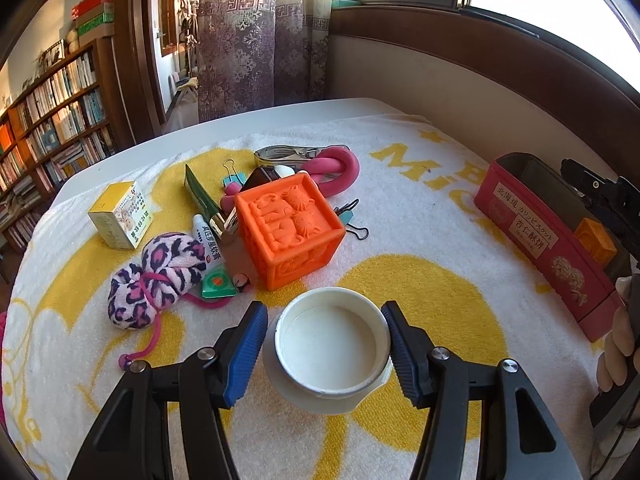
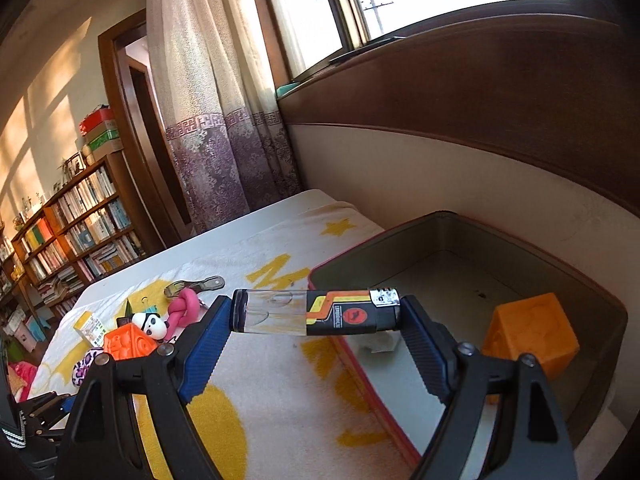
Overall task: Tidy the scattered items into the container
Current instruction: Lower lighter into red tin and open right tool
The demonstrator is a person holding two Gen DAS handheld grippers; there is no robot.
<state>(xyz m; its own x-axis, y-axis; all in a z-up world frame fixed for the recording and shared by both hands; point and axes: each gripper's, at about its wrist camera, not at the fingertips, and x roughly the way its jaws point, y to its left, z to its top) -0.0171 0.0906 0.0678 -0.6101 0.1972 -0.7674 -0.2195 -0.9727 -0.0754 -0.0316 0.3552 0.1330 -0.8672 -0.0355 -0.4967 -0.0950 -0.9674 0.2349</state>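
Note:
A white round cup (image 1: 332, 344) sits between the blue pads (image 1: 248, 344) of my left gripper (image 1: 324, 344), which is shut on its sides just above the yellow-and-white towel (image 1: 432, 280). My right gripper (image 2: 316, 320) is shut endwise on a lighter (image 2: 316, 312), clear at one end and black with orange stripes at the other. It hangs over the near rim of the open red tin (image 2: 440, 264). The tin (image 1: 536, 232) stands at the right and holds a small orange cube (image 2: 528, 332).
Scattered on the towel: a large orange embossed cube (image 1: 288, 228), a leopard-print fabric bundle (image 1: 156, 280), a yellow medicine box (image 1: 120, 216), an ointment tube (image 1: 208, 240), a pink knotted cord (image 1: 336, 168), binder clips (image 1: 356, 224). A hand (image 1: 618, 340) is at the right edge. A wall backs the tin.

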